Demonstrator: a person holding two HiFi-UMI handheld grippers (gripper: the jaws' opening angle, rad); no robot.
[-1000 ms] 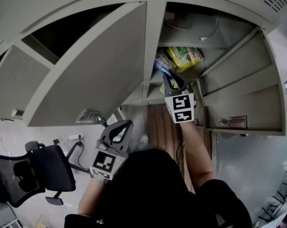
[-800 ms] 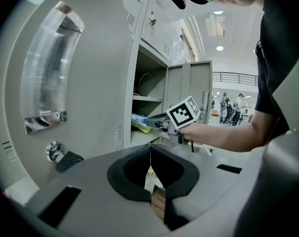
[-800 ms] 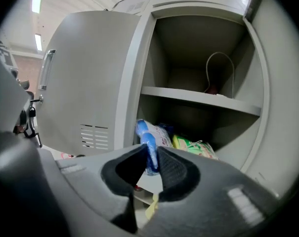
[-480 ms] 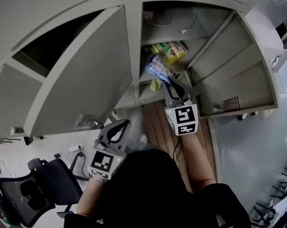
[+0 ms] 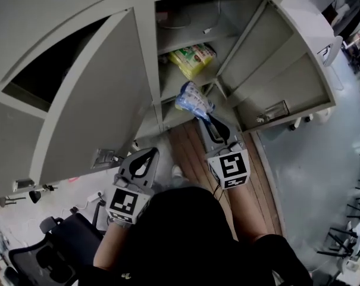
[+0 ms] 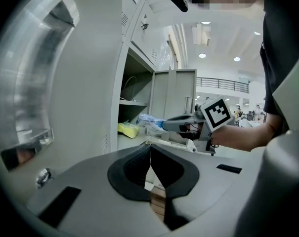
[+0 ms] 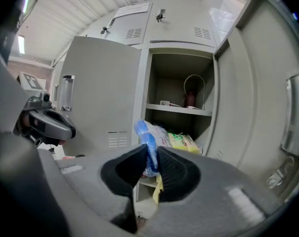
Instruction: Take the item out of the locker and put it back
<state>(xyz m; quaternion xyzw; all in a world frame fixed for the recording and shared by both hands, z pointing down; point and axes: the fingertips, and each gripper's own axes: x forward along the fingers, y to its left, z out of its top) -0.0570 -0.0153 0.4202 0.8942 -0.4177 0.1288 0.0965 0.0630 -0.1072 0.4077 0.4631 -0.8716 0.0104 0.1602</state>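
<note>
Gripping a crinkled blue-and-white packet (image 7: 145, 131) by its lower edge, the right gripper (image 7: 150, 154) has its dark pads pressed on the plastic with only the packet's thickness between them, and most of the packet stands up above the jaws. A small yellow scrap (image 7: 158, 189) hangs just below the pads; whether it belongs to the packet I cannot tell. From the head view the right gripper (image 5: 204, 119) reaches toward the open locker (image 5: 145, 52) and holds the packet (image 5: 191, 99) in front of the opening, near the front edge of the lower shelf and apart from the yellow packet (image 5: 191, 57) that lies on that shelf further in. On the shelf above it a thin white cable (image 5: 212, 25) lies, and the right gripper view shows it looping up against the back wall. The left gripper (image 6: 150, 154) has its jaws closed together with nothing between them; it hangs low beside the person's body (image 5: 145, 158), pointing at the grey locker door (image 5: 90, 100) that stands swung open at its side. A second door (image 5: 287, 70) is open on the right, wooden floor (image 5: 194, 154) shows under the locker, and a black office chair (image 5: 55, 255) stands at the lower left
</note>
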